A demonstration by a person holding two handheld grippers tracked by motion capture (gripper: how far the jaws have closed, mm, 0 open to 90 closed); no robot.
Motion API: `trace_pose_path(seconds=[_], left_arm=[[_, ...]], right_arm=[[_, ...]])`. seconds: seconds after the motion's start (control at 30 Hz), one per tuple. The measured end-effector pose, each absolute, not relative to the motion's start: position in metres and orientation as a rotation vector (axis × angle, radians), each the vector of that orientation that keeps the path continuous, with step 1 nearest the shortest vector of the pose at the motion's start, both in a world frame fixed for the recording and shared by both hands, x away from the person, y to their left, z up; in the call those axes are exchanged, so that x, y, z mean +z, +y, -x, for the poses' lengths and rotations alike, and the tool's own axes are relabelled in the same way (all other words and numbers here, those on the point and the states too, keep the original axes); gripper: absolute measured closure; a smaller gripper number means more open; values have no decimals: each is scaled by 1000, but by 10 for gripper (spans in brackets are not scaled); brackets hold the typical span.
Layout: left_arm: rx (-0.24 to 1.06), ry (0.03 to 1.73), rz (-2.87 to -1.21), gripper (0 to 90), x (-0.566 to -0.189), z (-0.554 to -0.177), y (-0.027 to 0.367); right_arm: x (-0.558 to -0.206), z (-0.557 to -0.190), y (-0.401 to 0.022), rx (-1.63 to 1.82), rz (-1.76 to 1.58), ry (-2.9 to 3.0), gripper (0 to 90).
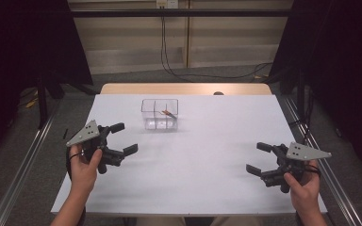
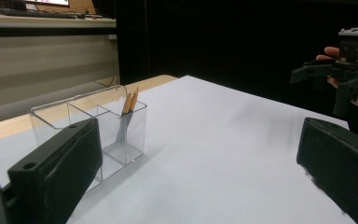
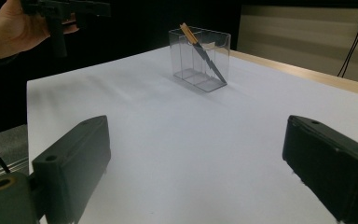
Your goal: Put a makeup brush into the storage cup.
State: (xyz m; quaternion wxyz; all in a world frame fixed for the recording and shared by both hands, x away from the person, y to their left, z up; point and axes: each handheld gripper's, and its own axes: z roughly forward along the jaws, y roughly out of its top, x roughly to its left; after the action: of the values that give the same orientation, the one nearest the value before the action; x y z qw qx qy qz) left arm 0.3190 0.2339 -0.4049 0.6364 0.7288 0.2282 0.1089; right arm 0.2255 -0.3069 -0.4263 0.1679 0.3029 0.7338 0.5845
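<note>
A clear plastic box [image 1: 159,114] with compartments stands on the white table top [image 1: 202,155], toward the back and left of centre. Pencils [image 1: 168,113] lean inside one compartment; I also see these pencils [image 2: 130,101] in the left gripper view and the pencils [image 3: 200,49] in the right gripper view. My left gripper [image 1: 124,139] is open, held in a hand at the table's left, just in front and left of the box [image 2: 91,126]. My right gripper [image 1: 259,157] is open near the right edge, far from the box [image 3: 199,58]. Both hold nothing.
Beyond the white top runs a wooden table edge [image 1: 184,88]. Cables [image 1: 169,66] hang down the back wall onto the floor. Metal rails [image 1: 23,160] flank the table on both sides. Dark curtains hang at left and right.
</note>
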Motion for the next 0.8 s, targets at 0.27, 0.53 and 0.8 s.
trace_pose_path(seconds=[0.27,0.53,0.8], left_arm=[[257,529,-1675,1,-407,-316,238],[268,530,-1673,1,-406,-312,244],[270,543,-1676,1,-408,-308,250]], right_arm=[[-427,-225,-308,1661,-868,2081,74],[-426,-224,-309,1661,-866,2082,74],[-426,-223,-310,1663,-872,2076,73]])
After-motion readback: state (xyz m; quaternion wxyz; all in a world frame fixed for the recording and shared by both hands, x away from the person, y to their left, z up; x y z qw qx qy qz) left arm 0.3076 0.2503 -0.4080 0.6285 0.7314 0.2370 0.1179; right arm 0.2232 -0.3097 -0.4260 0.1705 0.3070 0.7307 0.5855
